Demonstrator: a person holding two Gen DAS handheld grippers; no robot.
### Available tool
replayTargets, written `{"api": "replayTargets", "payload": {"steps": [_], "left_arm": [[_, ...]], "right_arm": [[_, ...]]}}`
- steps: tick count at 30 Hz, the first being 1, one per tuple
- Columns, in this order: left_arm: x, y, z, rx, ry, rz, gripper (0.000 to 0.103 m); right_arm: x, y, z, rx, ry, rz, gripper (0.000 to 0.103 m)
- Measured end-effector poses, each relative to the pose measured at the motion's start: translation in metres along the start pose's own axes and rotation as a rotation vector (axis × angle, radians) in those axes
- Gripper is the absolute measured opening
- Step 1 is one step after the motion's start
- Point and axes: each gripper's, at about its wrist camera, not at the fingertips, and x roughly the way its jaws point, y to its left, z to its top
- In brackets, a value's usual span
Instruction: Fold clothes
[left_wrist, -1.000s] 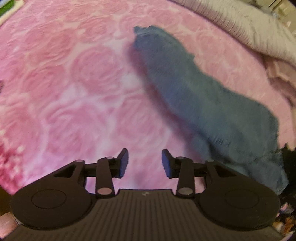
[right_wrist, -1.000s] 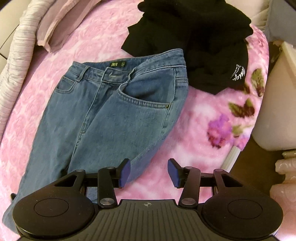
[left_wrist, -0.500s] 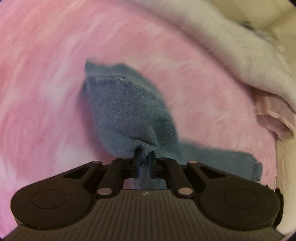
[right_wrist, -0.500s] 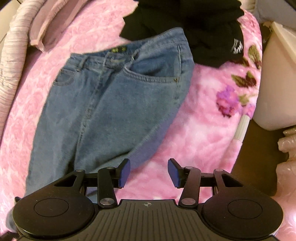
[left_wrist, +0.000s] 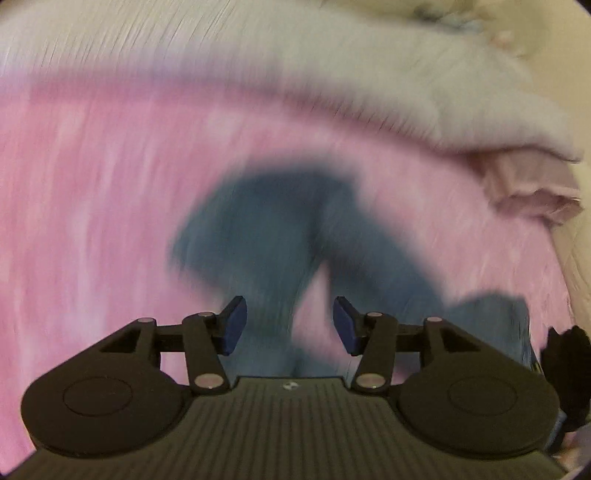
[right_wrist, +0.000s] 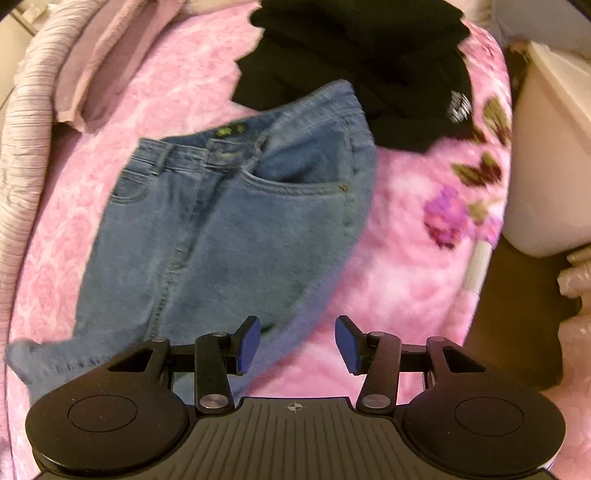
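Blue jeans (right_wrist: 221, 229) lie on a pink rose-patterned blanket (right_wrist: 399, 266), waistband toward the far side. In the right wrist view the leg end (right_wrist: 33, 358) is folded back at the lower left. My right gripper (right_wrist: 297, 345) hangs open above the jeans' near edge, nothing between its fingers. The left wrist view is blurred by motion: the jeans' leg (left_wrist: 280, 236) lies bunched on the blanket (left_wrist: 92, 221) just ahead of my left gripper (left_wrist: 290, 325), which stands open and holds nothing.
A pile of black clothes (right_wrist: 362, 66) lies beyond the jeans' waistband. A pale striped quilt (left_wrist: 295, 74) and a mauve folded cloth (left_wrist: 532, 184) border the far side. At the right, the blanket ends at a white container (right_wrist: 550, 166) and dark floor.
My left gripper had shut on the jeans' leg half a second ago and pulled it toward the waist; now it is open and the leg has dropped. The right gripper drifted slightly, staying open.
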Motion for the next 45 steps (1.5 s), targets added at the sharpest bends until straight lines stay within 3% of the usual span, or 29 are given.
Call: {"api": "replayTargets", "payload": {"steps": [3,9,11,12,15,24,26,29,30,32,35,37,38,40,45], "left_arm": [[0.026,0.036,-0.034,-0.184,0.115,-0.002,0.045],[0.061,0.048,-0.056,-0.333,0.103,-0.122,0.045],[0.065,0.047,-0.060,-0.324,0.061,-0.135,0.015],[0.061,0.047,-0.061,-0.309,0.044,-0.138,0.004],[0.014,0.058,-0.062,-0.281,-0.079,-0.120,0.001],[-0.145,0.140,-0.114,-0.300,-0.355,0.055,0.002],[-0.180,0.158,-0.125,-0.303,-0.416,0.094,0.005],[-0.233,0.186,-0.142,-0.308,-0.508,0.153,0.018],[-0.237,0.199,-0.156,-0.343,-0.497,0.200,0.017],[-0.221,0.231,-0.201,-0.502,-0.402,0.319,0.016],[-0.213,0.258,-0.257,-0.690,-0.331,0.340,0.016],[-0.214,0.258,-0.272,-0.703,-0.309,0.316,0.017],[-0.213,0.255,-0.273,-0.693,-0.299,0.305,0.018],[-0.205,0.246,-0.259,-0.636,-0.279,0.288,0.032],[-0.180,0.244,-0.213,-0.548,-0.273,0.263,0.035]], "right_arm": [[0.010,-0.010,-0.004,0.037,0.030,-0.010,0.049],[0.020,-0.013,-0.007,-0.003,0.036,-0.014,0.049],[0.022,-0.012,-0.008,-0.026,0.032,-0.021,0.049],[0.022,-0.011,-0.008,-0.035,0.033,-0.019,0.049],[0.022,-0.011,-0.006,-0.046,0.042,-0.007,0.049],[0.009,0.010,0.000,-0.120,0.069,0.100,0.049],[0.007,0.017,-0.005,-0.155,0.089,0.125,0.049],[0.013,0.024,-0.017,-0.223,0.143,0.130,0.049],[0.015,0.026,-0.022,-0.247,0.162,0.130,0.049],[0.020,0.022,-0.028,-0.266,0.194,0.125,0.049],[0.025,0.007,-0.030,-0.244,0.218,0.108,0.049],[0.028,-0.003,-0.031,-0.227,0.232,0.094,0.049],[0.029,-0.009,-0.031,-0.219,0.239,0.087,0.049],[0.031,-0.016,-0.031,-0.190,0.240,0.076,0.049],[0.036,-0.035,-0.029,-0.011,0.194,0.144,0.049]]}}
